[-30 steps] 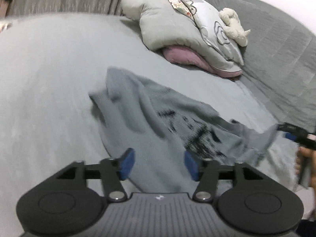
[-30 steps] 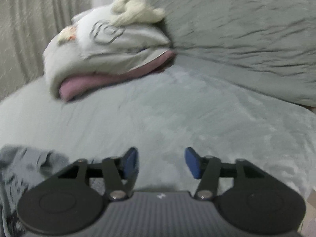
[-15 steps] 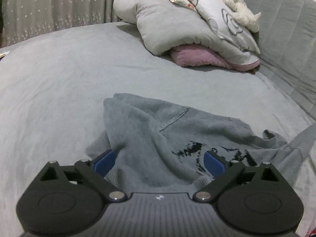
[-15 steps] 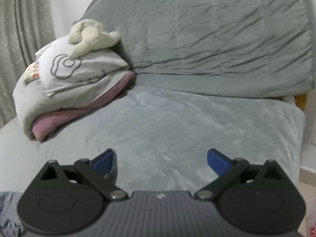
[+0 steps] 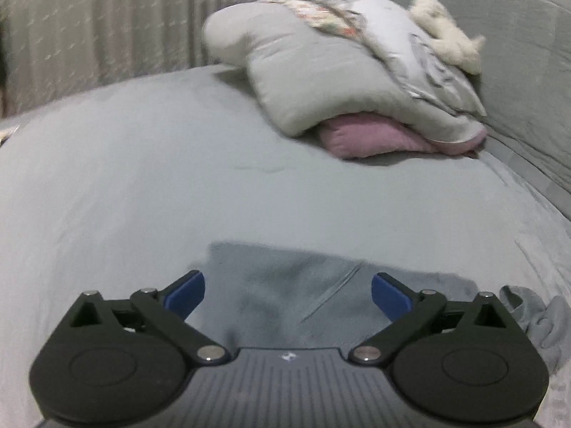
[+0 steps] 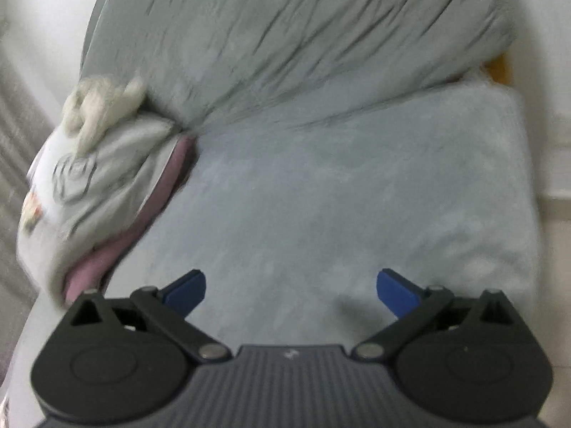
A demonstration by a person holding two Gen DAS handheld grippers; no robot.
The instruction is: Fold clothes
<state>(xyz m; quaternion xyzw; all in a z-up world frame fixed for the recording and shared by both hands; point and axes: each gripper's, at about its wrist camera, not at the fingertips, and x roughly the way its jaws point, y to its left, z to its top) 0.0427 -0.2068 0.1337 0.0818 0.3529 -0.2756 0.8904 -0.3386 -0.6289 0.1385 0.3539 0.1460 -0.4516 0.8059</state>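
A grey shirt (image 5: 271, 278) with a diagonal seam lies flat on the grey bed (image 5: 178, 178), low in the left wrist view. One bunched sleeve (image 5: 542, 321) trails off to its right. My left gripper (image 5: 288, 294) hovers over the shirt's near part, its jaws opening wide, and the blue pads (image 5: 185, 290) press on nothing. In the right wrist view no garment shows. My right gripper (image 6: 291, 290) hangs over the bare bed sheet (image 6: 321, 196), its jaws also opening, with nothing between them.
A heap of pale pillows (image 5: 339, 82) on a pink cushion (image 5: 374, 135), topped by a cream plush toy (image 5: 446, 42), sits at the bed's far side. A grey padded headboard (image 6: 285, 35) rises behind. The mattress corner (image 6: 517, 114) drops off at the right.
Both grippers' jaws have spread wider. The left one has drawn back, so the shirt sits lower and flatter in view. The right view has rolled and swung toward the bed's corner, losing the shirt.
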